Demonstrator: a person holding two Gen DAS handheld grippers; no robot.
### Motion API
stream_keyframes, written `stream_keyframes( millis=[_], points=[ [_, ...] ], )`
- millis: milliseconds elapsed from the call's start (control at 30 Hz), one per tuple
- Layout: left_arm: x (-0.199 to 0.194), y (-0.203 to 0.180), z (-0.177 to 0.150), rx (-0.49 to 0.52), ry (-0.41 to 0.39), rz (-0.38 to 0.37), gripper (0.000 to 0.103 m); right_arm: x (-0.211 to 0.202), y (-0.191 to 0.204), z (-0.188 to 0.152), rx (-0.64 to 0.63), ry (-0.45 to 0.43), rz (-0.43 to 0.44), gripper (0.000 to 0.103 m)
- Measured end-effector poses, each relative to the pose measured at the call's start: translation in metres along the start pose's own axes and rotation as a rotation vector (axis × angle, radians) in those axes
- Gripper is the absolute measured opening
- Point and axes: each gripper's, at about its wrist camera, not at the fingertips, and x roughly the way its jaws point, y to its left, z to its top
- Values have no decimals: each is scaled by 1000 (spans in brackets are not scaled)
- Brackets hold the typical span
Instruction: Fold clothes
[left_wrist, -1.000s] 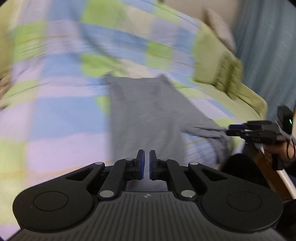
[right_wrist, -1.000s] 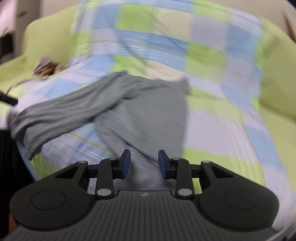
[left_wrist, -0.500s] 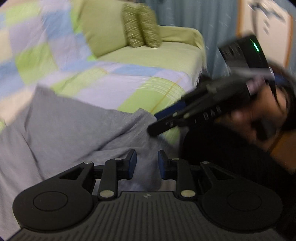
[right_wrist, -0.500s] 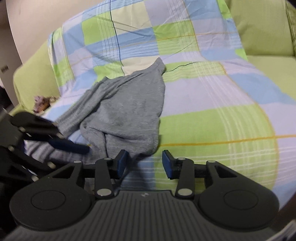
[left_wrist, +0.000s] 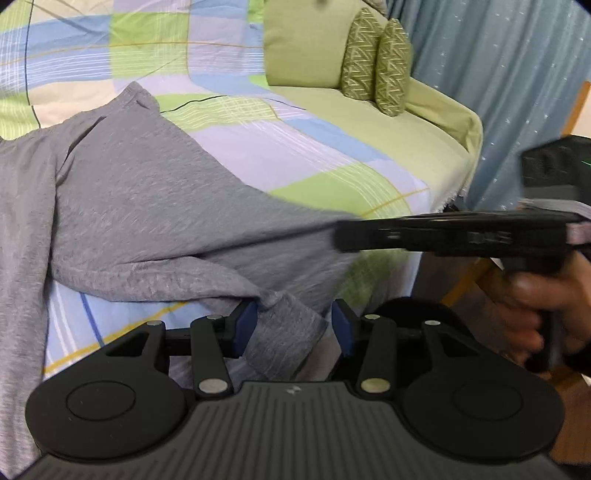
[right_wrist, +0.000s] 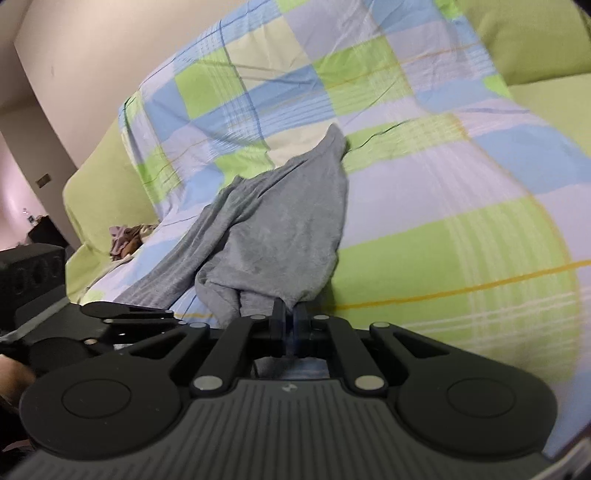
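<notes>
A grey garment lies rumpled on the checked sheet of a sofa, one end hanging over the front edge. In the left wrist view, my left gripper has a hanging flap of that garment between its blue pads; its jaws are opening and the right pad stands clear of the cloth. My right gripper reaches in from the right, held by a hand, its tips on the garment's edge. In the right wrist view the right gripper is shut on the near hem of the grey garment.
Two patterned green pillows and a plain green cushion sit at the sofa's back right. A blue curtain hangs beyond the sofa arm. A small heap of other clothes lies at the sofa's left end.
My left gripper swung right to the garment's hanging corner and its jaws went from shut to open. My right gripper rolled and shut on the hem.
</notes>
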Motion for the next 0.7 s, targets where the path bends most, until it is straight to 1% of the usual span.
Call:
stream_keyframes(
  millis=[33, 67, 200, 300, 367, 500, 567, 633, 700],
  points=[
    [1, 0, 0, -5, 1, -14, 11, -7, 2, 0, -6, -8, -16, 2],
    [1, 0, -1, -12, 2, -29, 2, -12, 3, -1, -20, -11, -37, 2],
    [-7, 4, -4, -42, -10, -92, 2, -28, 3, -2, -56, -25, -103, 2],
    [-21, 17, -14, -90, -9, -138, 2, -38, -3, 1, -58, -38, -159, 2],
    [-23, 27, -23, -141, 4, -185, 2, -37, -6, 2, -73, -26, -199, 2],
    [-17, 34, -35, -167, 57, -180, 1, -27, -1, -2, -138, 18, -259, 2],
    [-14, 40, -44, -206, 72, -194, 1, -25, -1, -4, -154, 32, -288, 2],
    [-18, 43, -46, -202, 71, -193, 1, -27, -4, -5, -139, 34, -308, 2],
    [-23, 45, -47, -197, 66, -192, 1, -31, -8, -5, -114, 21, -304, 3]
  ],
)
